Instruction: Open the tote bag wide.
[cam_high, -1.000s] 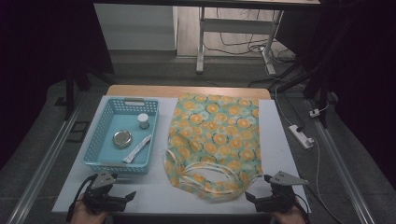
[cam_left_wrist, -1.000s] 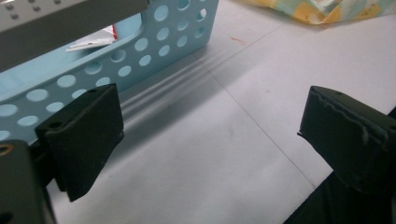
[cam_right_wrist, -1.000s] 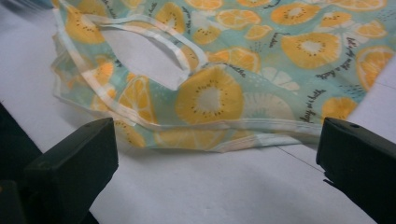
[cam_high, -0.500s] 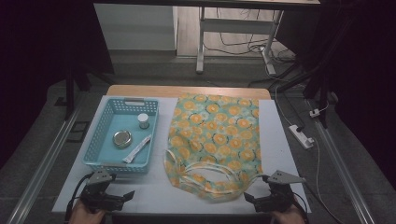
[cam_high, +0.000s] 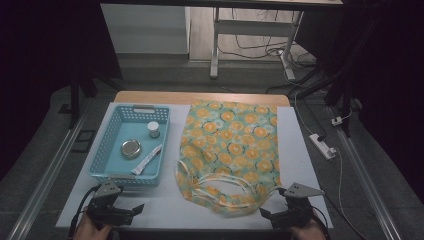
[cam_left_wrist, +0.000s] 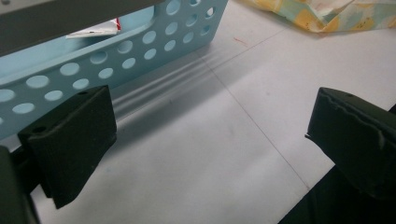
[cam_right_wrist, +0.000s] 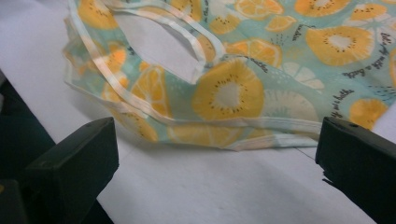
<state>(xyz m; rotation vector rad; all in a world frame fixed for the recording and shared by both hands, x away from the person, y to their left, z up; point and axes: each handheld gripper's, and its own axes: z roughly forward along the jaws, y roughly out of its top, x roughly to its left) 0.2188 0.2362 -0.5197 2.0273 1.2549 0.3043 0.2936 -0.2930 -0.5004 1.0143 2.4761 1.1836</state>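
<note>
We hold the left gripper (cam_high: 131, 209) and right gripper (cam_high: 269, 214) spread wide, empty, flanking the fruit-print bag (cam_high: 230, 150) beside the basket (cam_high: 111, 146).

High view overhead, facing forward; tool views low, close, sharing bag (cam_high: 230, 150) edge.

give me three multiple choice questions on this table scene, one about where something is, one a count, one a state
1. Where does the fruit-print bag lie relative to the blue basket?
A. inside it
B. to its right
C. to its left

2. How many things lie in the basket?
A. three
B. one
C. five

3. How do the right gripper jaws stand?
A. shut on the bag
B. shut on nothing
C. open, apart from the bag

Answers: 1 B, the high view shows the bag beside the basket's right wall. 2 A, a small bottle, a round tin and a sachet. 3 C, bare table shows between them.
</note>
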